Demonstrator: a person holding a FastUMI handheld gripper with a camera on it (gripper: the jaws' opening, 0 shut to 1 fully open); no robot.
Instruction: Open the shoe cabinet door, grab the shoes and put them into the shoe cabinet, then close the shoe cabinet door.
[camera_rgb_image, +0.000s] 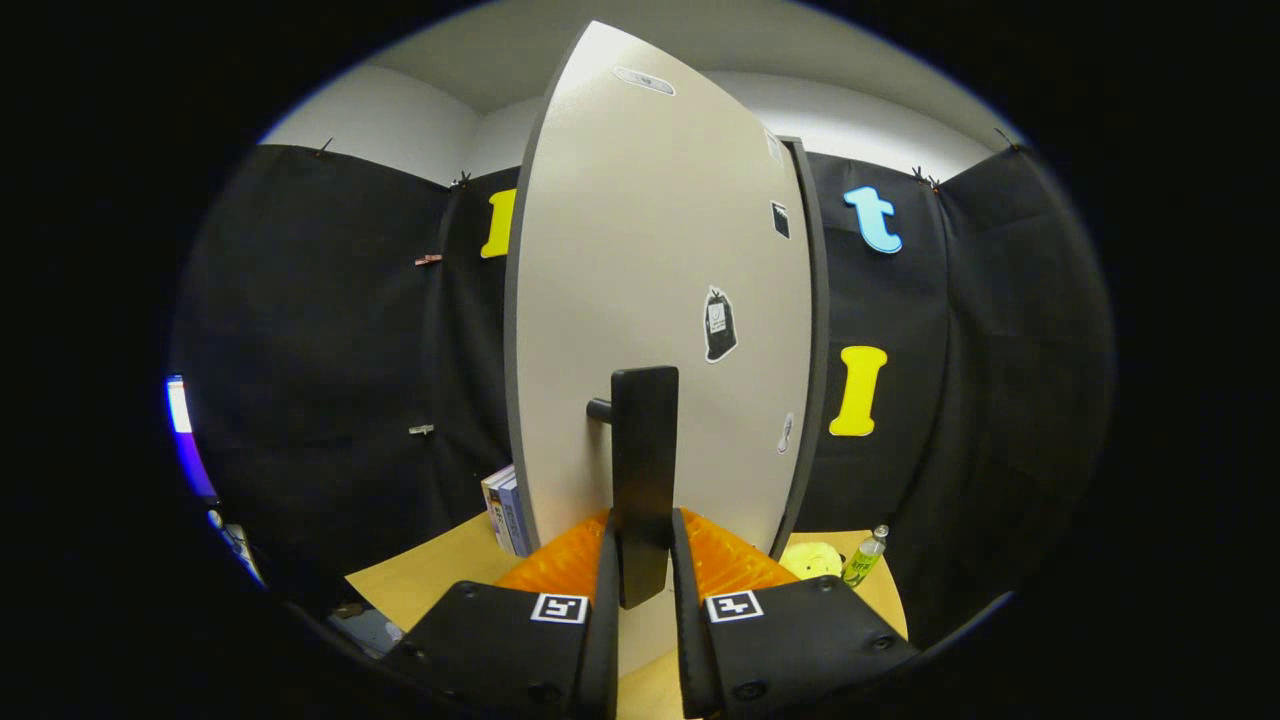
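While clamped on the handle (643, 480), gripper (640, 560) fingers nearly closed, pressing both its sides. Handle upright, long axis vertical, between the fingers, fixed to the door (660, 280) just ahead. Shoes unseen.

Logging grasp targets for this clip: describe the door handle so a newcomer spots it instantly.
Start at the pale cabinet door in front of the black cloth. Low on its face stands a dark upright bar, the handle, with the gripper jaws closed on its lower end. Unlike the flat stickers, it stands off the door.
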